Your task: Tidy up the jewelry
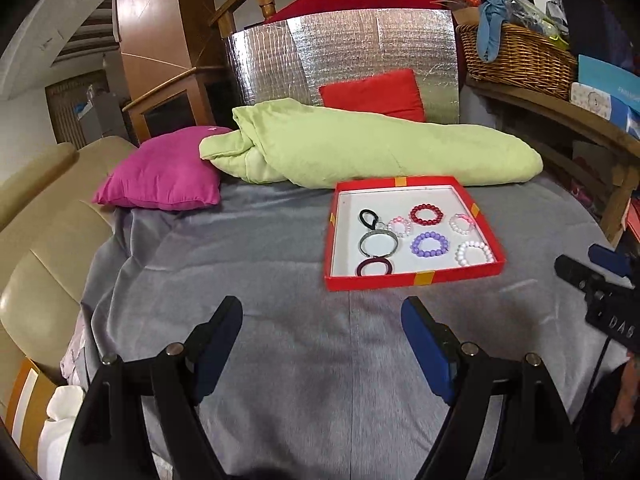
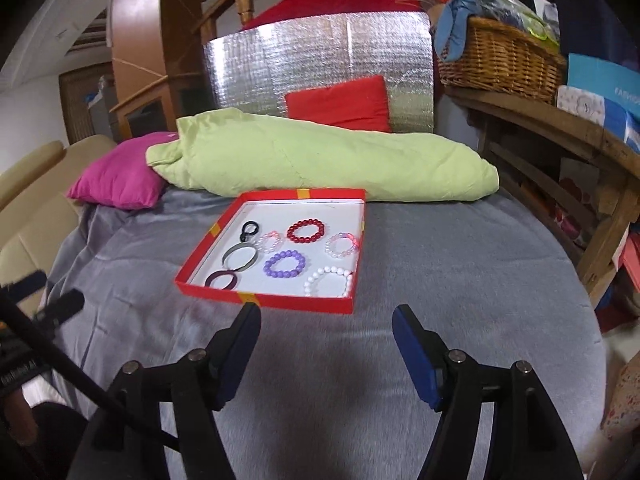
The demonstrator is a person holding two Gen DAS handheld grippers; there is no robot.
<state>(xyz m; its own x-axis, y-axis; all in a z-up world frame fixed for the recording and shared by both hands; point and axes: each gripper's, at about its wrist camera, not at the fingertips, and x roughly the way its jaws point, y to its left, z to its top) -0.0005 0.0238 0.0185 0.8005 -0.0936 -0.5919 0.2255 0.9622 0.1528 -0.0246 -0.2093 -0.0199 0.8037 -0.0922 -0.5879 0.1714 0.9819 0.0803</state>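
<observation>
Red tray (image 1: 416, 278) on the grey bed cover (image 1: 240, 248) holding beaded bracelets and what look like hair ties, purple bracelet (image 1: 430, 244) near its middle, left claw (image 1: 322, 312) gaping and empty, right claw (image 2: 326, 318) likewise parted, holding nothing, both short of the tray

Lay on matt grey cloth (image 1: 280, 280), soft and faintly creased. Looked like stiff red card, the shallow tray (image 1: 416, 278), lined in matt white paper. Gleamed like glossy plastic: red bead bracelet (image 1: 426, 215), purple bead bracelet (image 1: 429, 244), white bead bracelet (image 1: 475, 253). Shone dull and metallic, the grey bangle (image 1: 378, 243). Glittered behind, a crinkled foil panel (image 1: 340, 56), beside a rough woven wicker basket (image 1: 520, 60). Seemed puffy matt fabric, the green quilt (image 1: 360, 152); satiny, the magenta cushion (image 1: 160, 172).
</observation>
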